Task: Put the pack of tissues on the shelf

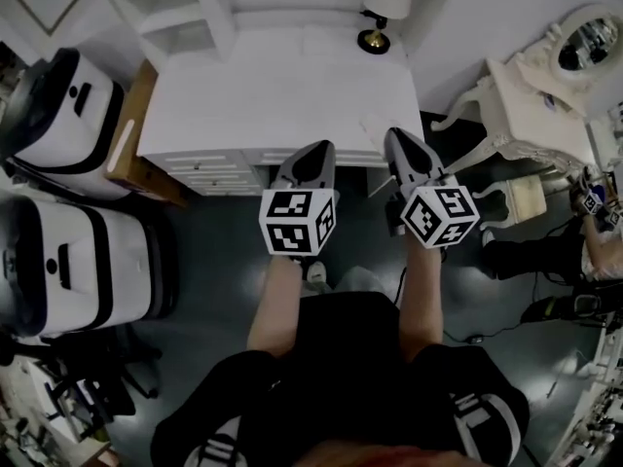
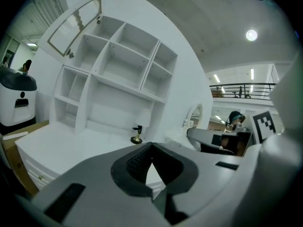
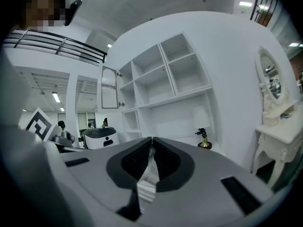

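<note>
Against the far wall stands a white desk (image 1: 273,95) carrying a white shelf unit (image 2: 118,65) divided into open compartments. In both gripper views these show only their own white backs. One upper compartment has a glazed door (image 2: 75,25) swung open.

To the left of the desk, the head view alone shows two bulky white-and-black machines (image 1: 58,115), one behind the other. It also shows a carved white vanity table (image 1: 545,95) to the right. The vanity's oval mirror (image 3: 267,82) appears again in the right gripper view.

The left gripper (image 2: 151,144) is held over the desk's front edge. Its jaws are together at the tips with nothing between them, and only the white desk top shows through the gap behind.

The right gripper (image 3: 151,141) is held just beside it. Its jaws are pressed together on a thin fold of crinkled film, the wrapper of the pack of tissues (image 3: 147,181). The left gripper view shows what the right one cannot: a crumpled white bundle at the right gripper's tip, above the desk and short of the shelf. In the head view the pack is hard to make out against the white desk.

A small brass-footed lamp (image 2: 137,135) stands on the desk top under the shelf's wide lower bay.
</note>
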Demonstrator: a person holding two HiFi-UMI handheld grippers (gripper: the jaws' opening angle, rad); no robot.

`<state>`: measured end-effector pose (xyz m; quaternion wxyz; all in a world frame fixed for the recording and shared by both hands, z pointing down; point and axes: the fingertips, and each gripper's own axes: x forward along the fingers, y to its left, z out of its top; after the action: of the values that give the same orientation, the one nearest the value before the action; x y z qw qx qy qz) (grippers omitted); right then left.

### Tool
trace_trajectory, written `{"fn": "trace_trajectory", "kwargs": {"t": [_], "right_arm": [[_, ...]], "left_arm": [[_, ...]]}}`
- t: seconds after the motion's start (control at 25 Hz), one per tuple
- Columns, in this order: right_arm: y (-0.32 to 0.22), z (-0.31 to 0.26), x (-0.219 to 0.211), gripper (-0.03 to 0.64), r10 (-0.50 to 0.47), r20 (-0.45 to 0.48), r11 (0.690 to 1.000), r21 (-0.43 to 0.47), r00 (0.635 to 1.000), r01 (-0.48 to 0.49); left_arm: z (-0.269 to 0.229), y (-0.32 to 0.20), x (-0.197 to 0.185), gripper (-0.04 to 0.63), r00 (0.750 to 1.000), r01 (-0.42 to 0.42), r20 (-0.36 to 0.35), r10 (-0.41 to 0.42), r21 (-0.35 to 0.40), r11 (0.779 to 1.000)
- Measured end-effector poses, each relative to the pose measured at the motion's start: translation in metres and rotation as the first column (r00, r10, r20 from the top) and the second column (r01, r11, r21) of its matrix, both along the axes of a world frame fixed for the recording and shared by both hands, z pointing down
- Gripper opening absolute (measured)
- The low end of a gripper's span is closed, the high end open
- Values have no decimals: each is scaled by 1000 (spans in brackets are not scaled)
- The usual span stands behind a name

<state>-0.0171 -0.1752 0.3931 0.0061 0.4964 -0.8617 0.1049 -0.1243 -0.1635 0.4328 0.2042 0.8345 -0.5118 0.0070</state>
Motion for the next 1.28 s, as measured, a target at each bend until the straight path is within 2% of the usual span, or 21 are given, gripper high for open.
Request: {"fn": "trace_trajectory", "kwargs": {"t": [0.2,0.4,0.56,0.92,1.04,1.28], "right_arm": [[-7,1,-17,23,-19,-18,1000,1,1000,19],[-15,8,4,23,19,-37,999,-25,999,-20],[-30,12,10,23,15,-21,999,-35,1000,-16],[-59,21,-31,23,-84,25,996,-35,996,85],[-74,21,-16,23,-65,50,997,-28,997,66],[-112,27,11,23,-15,77,999,-47,997,18]], "left_arm": [[8,-14,-15,11,1000,6,-19,-6,-8,1000],[10,-22,7,11,995,-51,-84,49,-25,998],[14,-31,12,11,998,-46,-42,45,-30,998],[19,-53,-29,9,998,56,8,-56,-42,998],[21,-66,-26,9,998,67,20,-66,-43,997],[26,-99,-5,9,999,32,17,-31,-54,998]]}}
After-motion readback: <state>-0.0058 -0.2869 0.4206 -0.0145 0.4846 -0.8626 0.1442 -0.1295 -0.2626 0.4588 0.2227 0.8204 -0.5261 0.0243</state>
